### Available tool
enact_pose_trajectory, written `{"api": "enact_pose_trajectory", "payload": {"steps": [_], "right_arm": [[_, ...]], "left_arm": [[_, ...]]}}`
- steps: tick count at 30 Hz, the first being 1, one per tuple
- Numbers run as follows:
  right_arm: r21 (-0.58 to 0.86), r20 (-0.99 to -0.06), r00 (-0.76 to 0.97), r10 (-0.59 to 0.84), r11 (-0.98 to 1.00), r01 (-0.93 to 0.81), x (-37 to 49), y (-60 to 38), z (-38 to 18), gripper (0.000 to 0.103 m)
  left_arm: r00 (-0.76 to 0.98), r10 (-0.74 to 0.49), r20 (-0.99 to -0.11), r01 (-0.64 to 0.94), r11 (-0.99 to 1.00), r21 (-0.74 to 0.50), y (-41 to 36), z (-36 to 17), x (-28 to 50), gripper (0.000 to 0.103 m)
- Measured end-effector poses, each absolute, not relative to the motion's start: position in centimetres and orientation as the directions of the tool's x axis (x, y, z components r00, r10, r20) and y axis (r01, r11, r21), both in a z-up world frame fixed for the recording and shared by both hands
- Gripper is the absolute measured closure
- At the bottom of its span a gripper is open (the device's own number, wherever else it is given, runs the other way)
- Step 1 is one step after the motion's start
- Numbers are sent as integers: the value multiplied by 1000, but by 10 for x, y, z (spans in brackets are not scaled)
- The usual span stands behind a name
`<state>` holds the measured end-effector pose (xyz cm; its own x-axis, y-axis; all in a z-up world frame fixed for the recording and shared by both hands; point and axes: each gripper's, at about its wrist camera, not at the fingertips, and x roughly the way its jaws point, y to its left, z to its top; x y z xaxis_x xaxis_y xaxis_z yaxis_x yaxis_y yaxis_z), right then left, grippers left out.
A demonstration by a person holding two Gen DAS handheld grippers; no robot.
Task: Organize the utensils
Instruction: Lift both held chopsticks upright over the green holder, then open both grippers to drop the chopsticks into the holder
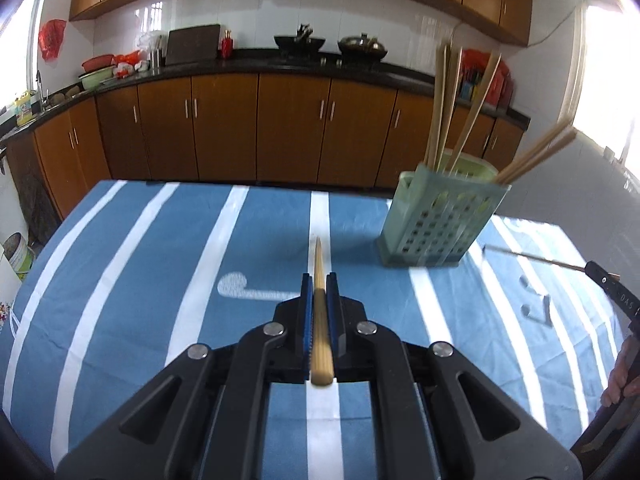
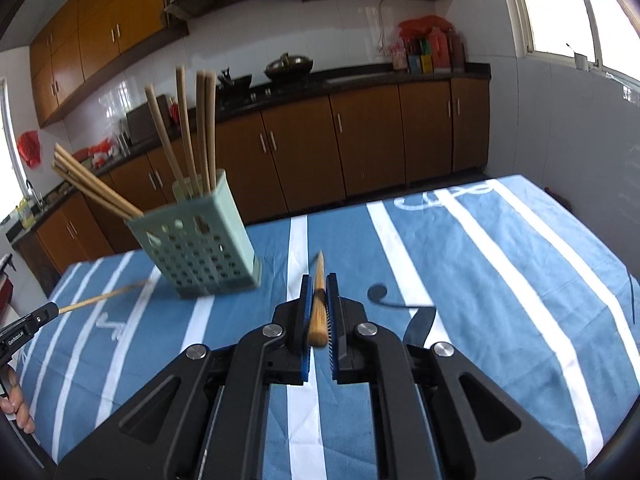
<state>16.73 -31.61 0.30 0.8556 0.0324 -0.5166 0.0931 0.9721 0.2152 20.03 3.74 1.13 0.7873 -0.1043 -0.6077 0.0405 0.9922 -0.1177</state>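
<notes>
I hold one chopstick [image 1: 320, 312] clenched in my left gripper [image 1: 319, 292] and another [image 2: 317, 300] in my right gripper [image 2: 318, 294], both above the cloth [image 1: 160, 240] near the holder [image 1: 436, 220]; light, stiff, slick, best pinched near the thick end

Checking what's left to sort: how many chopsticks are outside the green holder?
2: one chopstick clamped in the left gripper, another chopstick in the right gripper. The grippers may hide others.
</notes>
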Motion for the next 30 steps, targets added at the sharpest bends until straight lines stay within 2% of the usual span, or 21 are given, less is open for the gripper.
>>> {"api": "enact_pose_trajectory", "payload": {"steps": [11,18,23,30], "right_arm": [[256,-435,899,42,964,79,162,-324,38,96],[324,-372,920,122,946,6,161,-325,79,96],[369,-265,944,196,925,-88,156,-316,123,96],[350,-75,981,181,926,-143,159,-294,175,96]], "left_arm": [[834,-177,-523,103,980,-168,36,64,193,96],[849,-246,-467,186,968,-171,19,101,181,96],[863,-308,-401,248,949,-194,2,136,176,96],[905,-316,-285,264,942,-207,-23,182,185,96]]}}
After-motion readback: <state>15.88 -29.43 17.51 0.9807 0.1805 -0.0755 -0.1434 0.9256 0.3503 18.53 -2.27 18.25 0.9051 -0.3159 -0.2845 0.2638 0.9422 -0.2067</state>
